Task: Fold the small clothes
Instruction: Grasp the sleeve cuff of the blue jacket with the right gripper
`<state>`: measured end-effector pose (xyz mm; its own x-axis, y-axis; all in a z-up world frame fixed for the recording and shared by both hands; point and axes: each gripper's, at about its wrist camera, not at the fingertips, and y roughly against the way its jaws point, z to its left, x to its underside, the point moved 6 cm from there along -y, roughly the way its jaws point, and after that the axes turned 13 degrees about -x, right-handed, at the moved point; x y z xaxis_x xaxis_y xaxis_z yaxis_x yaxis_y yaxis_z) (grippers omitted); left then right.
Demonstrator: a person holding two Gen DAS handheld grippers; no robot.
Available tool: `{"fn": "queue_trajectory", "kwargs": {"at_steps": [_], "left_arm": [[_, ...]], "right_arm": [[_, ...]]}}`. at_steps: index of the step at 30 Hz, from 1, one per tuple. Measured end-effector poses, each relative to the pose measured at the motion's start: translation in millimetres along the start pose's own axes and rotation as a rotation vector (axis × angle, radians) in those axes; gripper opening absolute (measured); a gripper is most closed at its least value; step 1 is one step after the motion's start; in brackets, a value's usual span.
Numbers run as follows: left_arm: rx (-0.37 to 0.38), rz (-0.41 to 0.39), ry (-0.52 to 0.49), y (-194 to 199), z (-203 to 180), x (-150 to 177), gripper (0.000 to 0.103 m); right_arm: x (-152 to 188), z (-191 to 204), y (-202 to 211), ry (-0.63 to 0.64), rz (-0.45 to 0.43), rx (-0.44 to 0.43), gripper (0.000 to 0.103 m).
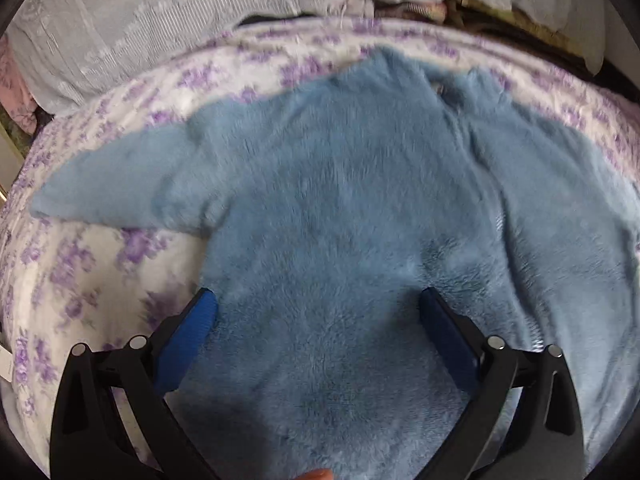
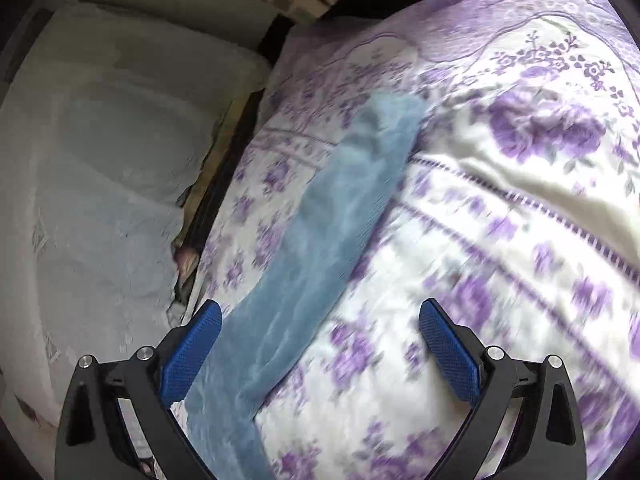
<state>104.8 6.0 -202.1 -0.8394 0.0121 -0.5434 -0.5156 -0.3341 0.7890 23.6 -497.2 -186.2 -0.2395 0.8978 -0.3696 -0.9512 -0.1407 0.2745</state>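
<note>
A fluffy light-blue jacket (image 1: 340, 208) lies spread flat on a white bedspread with purple flowers (image 1: 80, 272). Its left sleeve (image 1: 120, 184) stretches out to the left, and the collar points away from me. My left gripper (image 1: 318, 312) hovers open over the jacket's lower body, with nothing between the blue pads. In the right wrist view, the jacket's other sleeve (image 2: 336, 216) runs as a long blue strip away from me across the bedspread (image 2: 500, 220). My right gripper (image 2: 320, 320) is open above the near part of that sleeve, the left pad (image 2: 192, 356) beside its edge.
A pale grey-white textured cloth (image 1: 160, 20) covers the surface beyond the bed; in the right wrist view that cloth (image 2: 100, 160) lies to the left. A dark gap (image 2: 224, 176) separates it from the bed. A fingertip (image 1: 316, 474) shows at the bottom edge.
</note>
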Motion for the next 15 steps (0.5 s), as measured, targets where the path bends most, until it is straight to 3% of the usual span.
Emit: {"fn": "queue_trajectory", "kwargs": {"at_steps": [6,11,14,15], "left_arm": [[0.037,-0.025,0.041,-2.1,3.8,6.7,0.099],[0.103,-0.018,0.065,-0.5,7.8,9.9,0.099],[0.098,-0.023,0.060,-0.8,4.7,8.0,0.099],[0.099,-0.024,0.061,-0.5,4.5,7.9,0.099]], "right_arm": [[-24.8,-13.5,-26.6,0.064,0.065,0.032,0.100],[-20.9,-4.6,-43.3,0.270,0.117,0.094,0.100],[-32.7,-6.2,-37.0,0.213,0.085,0.086,0.099],[-38.7,-7.3,-39.9,0.186,0.079,0.070,0.094]]}}
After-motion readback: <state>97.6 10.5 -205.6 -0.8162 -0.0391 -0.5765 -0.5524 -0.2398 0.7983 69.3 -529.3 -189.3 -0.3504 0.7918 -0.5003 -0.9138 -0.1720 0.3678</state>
